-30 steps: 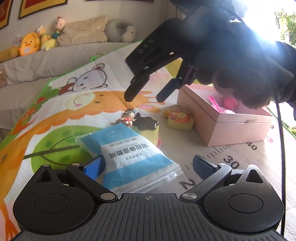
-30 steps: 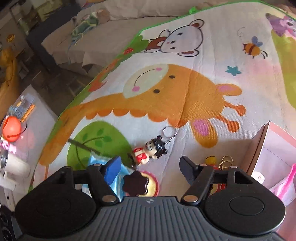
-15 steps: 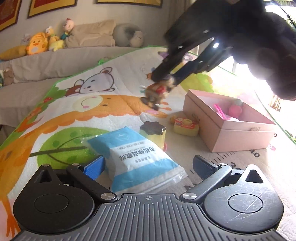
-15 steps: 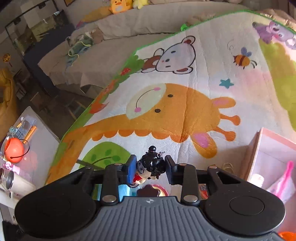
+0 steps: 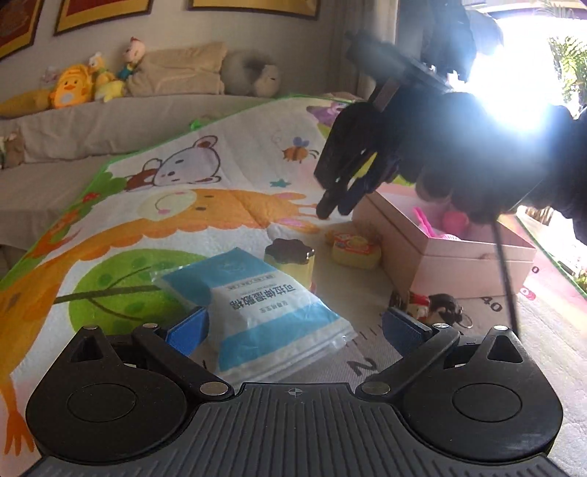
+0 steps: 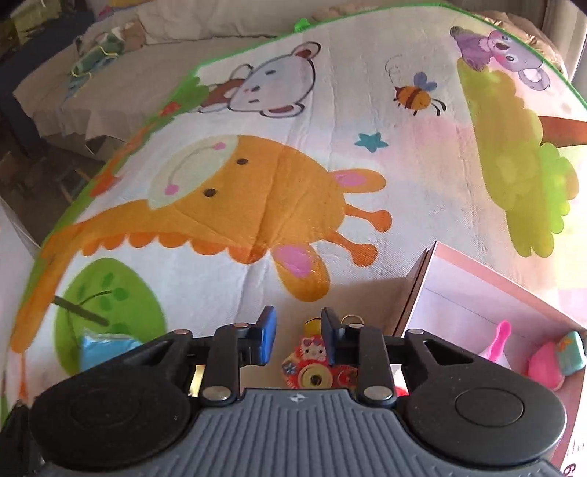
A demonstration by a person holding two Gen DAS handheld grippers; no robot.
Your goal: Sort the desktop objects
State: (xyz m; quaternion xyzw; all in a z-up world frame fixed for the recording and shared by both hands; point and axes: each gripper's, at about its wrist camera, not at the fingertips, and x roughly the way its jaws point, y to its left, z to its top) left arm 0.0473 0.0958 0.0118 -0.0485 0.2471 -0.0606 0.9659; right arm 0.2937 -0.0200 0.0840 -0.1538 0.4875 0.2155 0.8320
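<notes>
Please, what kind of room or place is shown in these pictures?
Most likely a living room or playroom in a home. A cartoon play mat covers the surface, stuffed toys and cushions sit on a sofa behind it, and framed pictures hang on the wall.

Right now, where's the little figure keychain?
Left wrist view: the figure keychain lies on the mat in front of the pink box, right of the blue packet.

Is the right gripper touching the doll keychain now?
Apart. Left wrist view: the doll keychain lies on the mat before the pink box; the right gripper hangs in the air farther back.
</notes>
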